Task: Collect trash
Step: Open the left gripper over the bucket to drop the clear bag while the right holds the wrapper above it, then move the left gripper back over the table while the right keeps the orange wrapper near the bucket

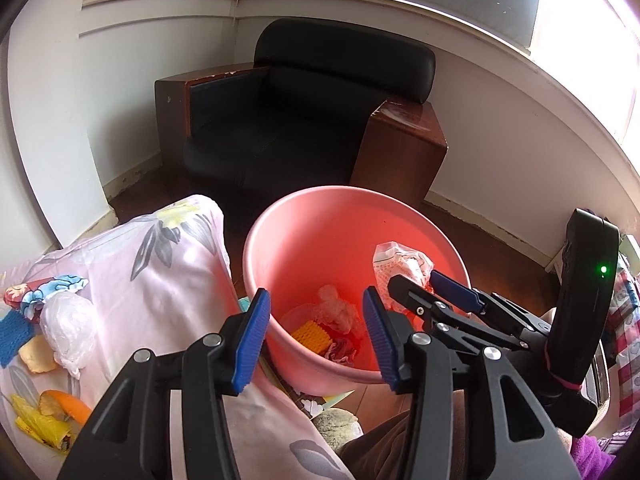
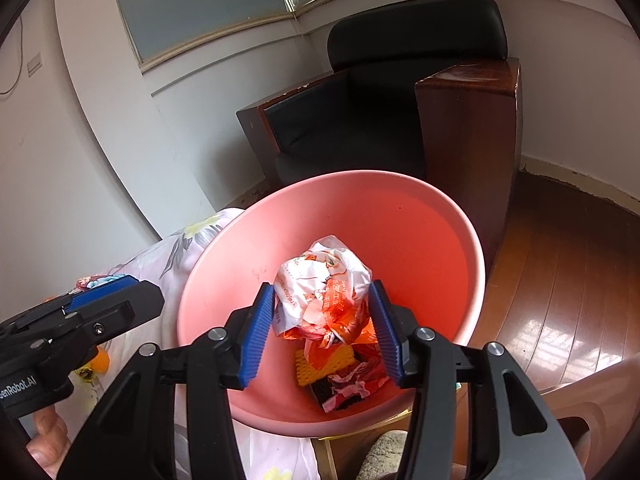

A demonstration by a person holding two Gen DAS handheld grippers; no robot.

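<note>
I see a black armchair (image 1: 304, 120) in the corner at 12 o'clock, with wooden sides. Nearer me, at 9 o'clock in the left view, lies a pink floral sheet (image 1: 160, 264). Beside it, dead centre, stands the pink bin (image 1: 256, 248), its rim just beside the sheet's edge.

My right gripper (image 2: 322, 322) hangs over the bin's mouth. Its blue pads press on either side of a crumpled white-and-orange wrapper (image 2: 320, 284); the jaws stand about half wide and the wrapper fills the gap between them, bulging out toward 12 o'clock. In the left view the same wrapper shows at 2 o'clock above the far rim.

My left gripper (image 1: 316, 340) points down at the bin's near rim. Its jaws stand well apart with nothing between the pads; through the gap I see only the bin's floor.

On that floor lie a yellow foam net (image 1: 312, 336), a whitish wad (image 1: 336, 308) and scraps of red wrapper.

On the sheet at 8 o'clock more trash waits: a clear bag (image 1: 68, 328), orange peel (image 1: 68, 404), a yellow packet (image 1: 40, 426) and a blue net (image 1: 14, 332).
</note>
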